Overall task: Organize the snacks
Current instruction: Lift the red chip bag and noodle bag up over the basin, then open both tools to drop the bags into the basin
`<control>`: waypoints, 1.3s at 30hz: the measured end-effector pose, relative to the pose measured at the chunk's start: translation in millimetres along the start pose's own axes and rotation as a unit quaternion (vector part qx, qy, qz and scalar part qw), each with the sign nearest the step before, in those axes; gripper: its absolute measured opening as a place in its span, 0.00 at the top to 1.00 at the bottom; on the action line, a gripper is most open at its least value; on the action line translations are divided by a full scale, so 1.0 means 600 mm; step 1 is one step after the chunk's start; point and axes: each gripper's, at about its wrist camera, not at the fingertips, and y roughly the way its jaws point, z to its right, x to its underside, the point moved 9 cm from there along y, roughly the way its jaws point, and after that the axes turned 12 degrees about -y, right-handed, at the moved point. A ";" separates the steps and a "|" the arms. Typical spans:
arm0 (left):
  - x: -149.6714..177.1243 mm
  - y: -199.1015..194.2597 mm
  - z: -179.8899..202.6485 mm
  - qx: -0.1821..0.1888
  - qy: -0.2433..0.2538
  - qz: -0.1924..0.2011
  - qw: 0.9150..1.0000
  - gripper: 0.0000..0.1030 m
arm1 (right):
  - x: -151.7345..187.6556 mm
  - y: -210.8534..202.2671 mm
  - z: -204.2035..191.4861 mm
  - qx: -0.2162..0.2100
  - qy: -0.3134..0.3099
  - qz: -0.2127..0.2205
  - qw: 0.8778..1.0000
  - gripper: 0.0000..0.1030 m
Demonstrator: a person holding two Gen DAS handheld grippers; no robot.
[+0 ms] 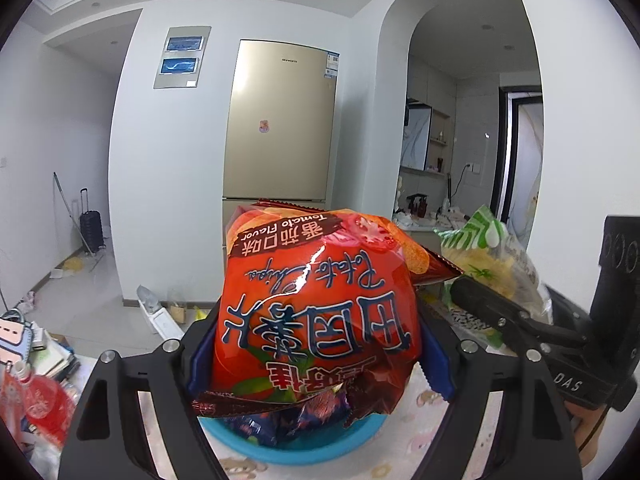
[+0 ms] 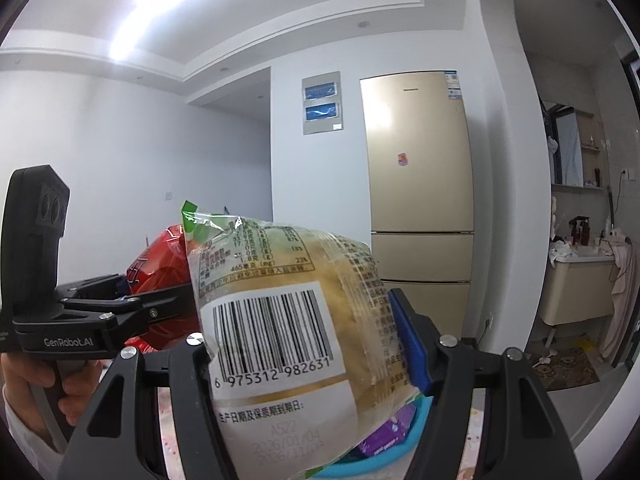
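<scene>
Mid-task, I judge. My left gripper clamps the red chip bag, centre frame, above the blue bowl. My right gripper pinches the clear snack pack. The bowl already holds packets; both bags still unplaced.

White walls and a stepped white ceiling with recessed spotlights enclose the room. A gold fridge stands against the far wall, a grey panel with two blue windows to its left. An arched opening on the right leads to a washbasin area, and a dark suitcase stands on the pale tiled floor.
</scene>
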 end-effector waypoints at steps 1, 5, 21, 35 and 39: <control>-0.004 0.010 0.000 0.001 -0.001 0.002 1.000 0.19 | 0.002 0.007 0.006 0.000 0.006 0.001 1.000 0.38; -0.008 0.056 -0.005 -0.002 -0.009 0.011 1.000 0.19 | 0.017 0.043 0.031 -0.002 0.034 0.003 0.999 0.38; 0.117 0.255 -0.116 -0.035 -0.050 -0.110 0.992 0.19 | 0.198 0.231 0.033 -0.034 0.069 -0.130 0.989 0.37; 0.199 0.348 -0.162 -0.066 -0.053 -0.174 0.981 0.18 | 0.285 0.279 0.036 -0.006 0.084 -0.198 0.977 0.36; 0.211 0.344 -0.171 -0.056 -0.071 -0.179 0.980 0.15 | 0.292 0.282 0.053 0.003 0.105 -0.210 0.972 0.20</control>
